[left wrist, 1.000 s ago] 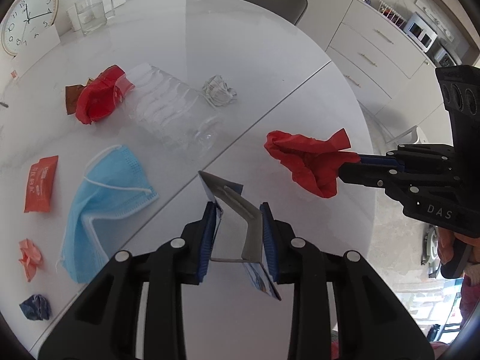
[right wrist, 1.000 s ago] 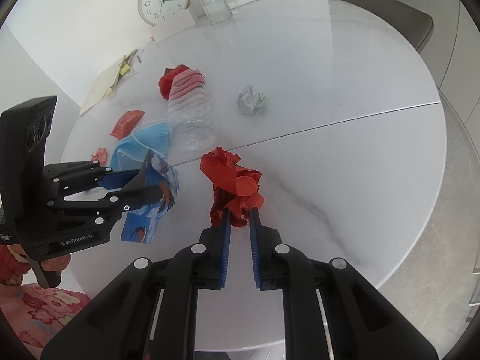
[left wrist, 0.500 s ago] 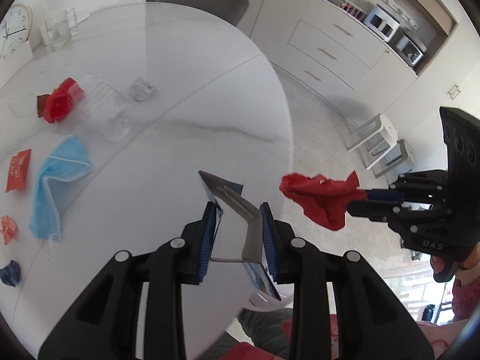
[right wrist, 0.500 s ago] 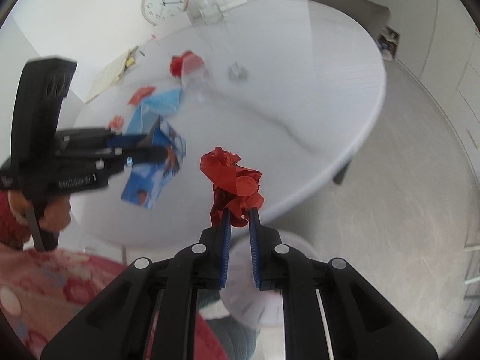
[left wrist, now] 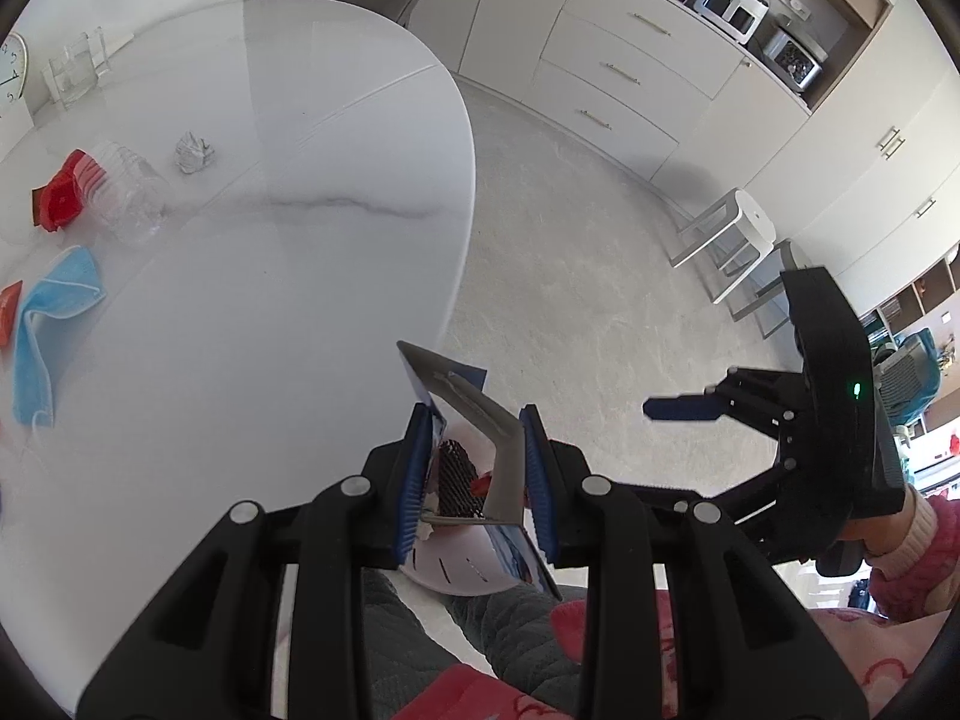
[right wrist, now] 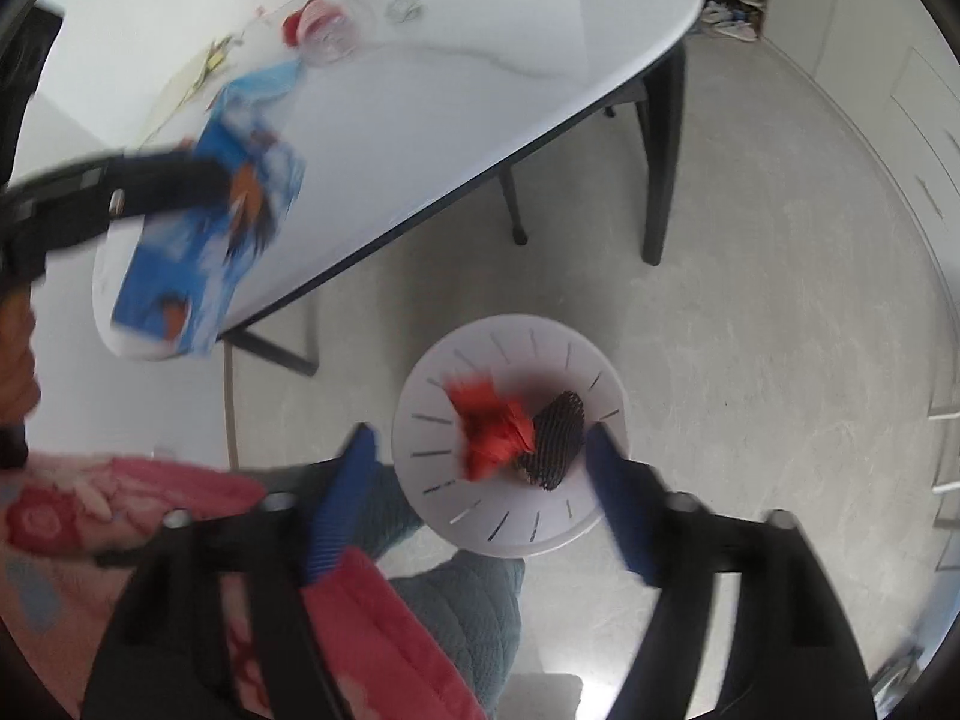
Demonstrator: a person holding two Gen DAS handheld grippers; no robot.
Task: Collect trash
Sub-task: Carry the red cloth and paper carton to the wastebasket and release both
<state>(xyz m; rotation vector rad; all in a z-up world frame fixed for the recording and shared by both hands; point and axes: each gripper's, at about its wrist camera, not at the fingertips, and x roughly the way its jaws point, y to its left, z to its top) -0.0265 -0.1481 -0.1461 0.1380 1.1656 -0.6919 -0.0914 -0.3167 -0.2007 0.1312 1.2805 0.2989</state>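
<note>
Right tool jaws opening, nothing between; red wrapper inside white bin; left tool clamped on blue snack packet

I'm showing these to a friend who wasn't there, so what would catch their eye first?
Probably the red crumpled wrapper over the white bin on the floor, with the right gripper above it, jaws opening and nothing between them. Next, the blue snack packet pinched in the left gripper, past the edge of the white table.
</note>
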